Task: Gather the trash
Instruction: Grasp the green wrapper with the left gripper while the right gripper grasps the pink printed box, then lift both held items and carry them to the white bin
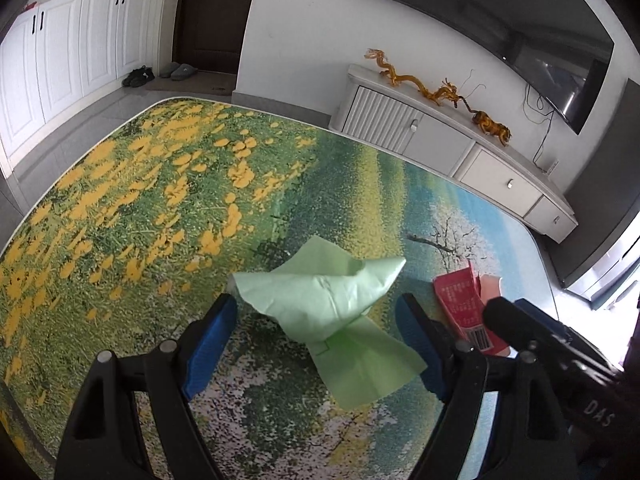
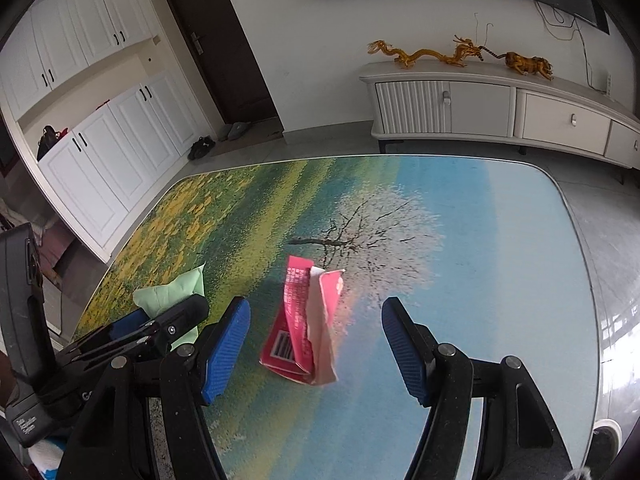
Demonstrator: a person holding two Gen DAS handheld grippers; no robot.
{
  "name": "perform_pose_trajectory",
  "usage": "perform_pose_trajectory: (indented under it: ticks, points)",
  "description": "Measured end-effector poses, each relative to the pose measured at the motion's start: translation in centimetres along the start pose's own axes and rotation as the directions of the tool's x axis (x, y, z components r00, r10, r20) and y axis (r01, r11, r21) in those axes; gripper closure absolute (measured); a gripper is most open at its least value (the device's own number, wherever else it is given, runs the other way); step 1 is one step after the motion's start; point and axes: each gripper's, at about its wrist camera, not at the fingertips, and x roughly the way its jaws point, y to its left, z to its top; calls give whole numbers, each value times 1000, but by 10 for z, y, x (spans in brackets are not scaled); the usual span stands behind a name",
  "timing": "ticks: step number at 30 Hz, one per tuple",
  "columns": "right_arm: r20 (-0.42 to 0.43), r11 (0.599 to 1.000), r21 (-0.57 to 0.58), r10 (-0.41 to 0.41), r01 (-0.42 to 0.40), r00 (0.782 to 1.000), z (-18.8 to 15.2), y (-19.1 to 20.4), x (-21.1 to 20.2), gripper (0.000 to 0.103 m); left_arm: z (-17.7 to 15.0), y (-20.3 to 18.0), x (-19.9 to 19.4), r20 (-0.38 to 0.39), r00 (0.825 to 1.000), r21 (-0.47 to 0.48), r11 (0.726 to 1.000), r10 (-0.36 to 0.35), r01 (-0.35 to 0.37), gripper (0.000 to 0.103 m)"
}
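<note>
A crumpled light green plastic bag (image 1: 332, 304) lies on the landscape-printed table (image 1: 140, 200). My left gripper (image 1: 320, 316) stands open over it, one blue pad on each side of the bag, neither pressing on it. To the right lies a torn red and pink paper carton (image 1: 466, 304). In the right wrist view that carton (image 2: 308, 328) rests between the blue pads of my open right gripper (image 2: 316, 320), which do not touch it. The green bag (image 2: 176, 294) and the left gripper's fingers (image 2: 160, 324) show at the left of that view.
The table's rounded far edge (image 2: 400, 156) and right edge (image 2: 588, 280) drop to a grey tiled floor. A white TV cabinet (image 2: 500, 108) with dragon figurines stands beyond, with white cupboards (image 2: 100, 148) and a dark door (image 2: 216, 40) at the left.
</note>
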Motion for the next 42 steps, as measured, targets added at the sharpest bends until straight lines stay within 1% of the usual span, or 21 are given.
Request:
perform_pose_trajectory:
  ticks: [6, 7, 11, 12, 17, 18, 20, 23, 26, 28, 29, 31, 32, 34, 36, 42]
  points:
    - [-10, 1000, 4, -7, 7, 1000, 0, 1, 11, 37, -1, 1, -2, 9, 1000, -3, 1000, -5, 5, 25]
    - [-10, 1000, 6, -13, 13, 1000, 0, 0, 11, 39, -1, 0, -2, 10, 1000, -3, 1000, -5, 5, 25]
    - [-28, 999, 2, -32, 32, 999, -3, -3, 18, 48, -2, -3, -1, 10, 1000, 10, 1000, 8, -8, 25]
    - [-30, 999, -1, -34, 34, 999, -4, -2, 19, 49, -2, -3, -1, 11, 1000, 9, 1000, 8, -8, 25]
    - [-27, 999, -8, -50, 50, 998, -6, 0, 19, 64, -2, -3, -1, 14, 1000, 5, 1000, 12, -12, 25]
    - [-27, 999, -5, -49, 49, 998, -6, -1, 19, 66, -2, -3, -1, 14, 1000, 5, 1000, 13, -13, 26]
    - [-28, 999, -2, -53, 53, 998, -7, -1, 19, 73, -2, -2, -2, 15, 1000, 1, 1000, 16, -16, 28]
    - [-31, 998, -4, -55, 55, 998, -9, 0, 18, 78, -2, 0, -3, 18, 1000, -7, 1000, 20, -20, 34]
    - [-31, 998, 2, -55, 55, 998, -11, -1, 15, 81, -3, 1, -4, 20, 1000, -13, 1000, 15, -15, 40]
    - [-30, 999, 11, -52, 53, 998, -13, -1, 13, 82, -3, 1, -5, 20, 1000, -15, 1000, 9, -9, 46]
    - [-29, 999, 15, -51, 52, 998, -15, -1, 12, 83, -4, 1, -6, 20, 1000, -15, 1000, 7, -7, 47]
    - [-28, 998, 23, -50, 51, 998, -17, -2, 10, 83, -4, 1, -6, 19, 1000, -16, 1000, 1, 0, 56]
    - [-28, 998, 26, -50, 51, 998, -18, -3, 9, 84, -6, 1, -7, 17, 1000, -16, 1000, -3, 4, 59]
    - [-27, 998, 36, -48, 49, 998, -21, -4, 6, 84, -8, 1, -8, 12, 1000, -15, 1000, -18, 18, 71]
    - [-27, 998, 48, -44, 45, 999, -23, -5, 3, 85, -11, 0, -10, 6, 1000, -13, 999, -30, 30, 76]
    - [-31, 997, 74, -37, 39, 999, -34, -9, -10, 85, -25, -5, -18, -2, 998, -7, 998, -68, 68, 77]
